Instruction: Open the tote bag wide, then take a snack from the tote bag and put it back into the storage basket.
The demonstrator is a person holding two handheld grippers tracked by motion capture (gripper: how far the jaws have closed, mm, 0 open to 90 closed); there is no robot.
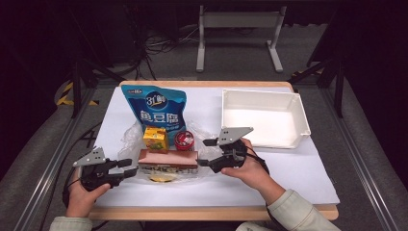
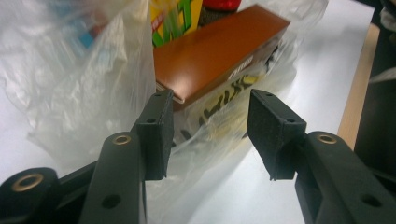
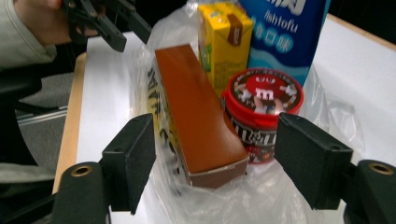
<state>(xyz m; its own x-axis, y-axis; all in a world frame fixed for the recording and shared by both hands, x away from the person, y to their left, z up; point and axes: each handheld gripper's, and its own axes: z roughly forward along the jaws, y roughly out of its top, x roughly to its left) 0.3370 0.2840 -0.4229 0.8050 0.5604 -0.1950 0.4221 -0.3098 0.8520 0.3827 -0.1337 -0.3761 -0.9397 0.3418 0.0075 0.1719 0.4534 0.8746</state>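
Setting, as I see it from the high view. A wooden table (image 1: 211, 212) carries a white sheet (image 1: 308, 168) over most of its top, with bare wood showing along the near and far edges. Grey carpeted floor (image 1: 240, 53) surrounds it. Beyond the table stands a white metal frame (image 1: 239, 29) on two feet, with a tangle of dark cables (image 1: 159, 45) on the floor to its left. Metal rails (image 1: 48, 163) run along both sides of the table. Yellow-and-black hazard tape (image 1: 65, 96) marks the floor at left. The far surroundings are dark, with light falling mainly on the tabletop.
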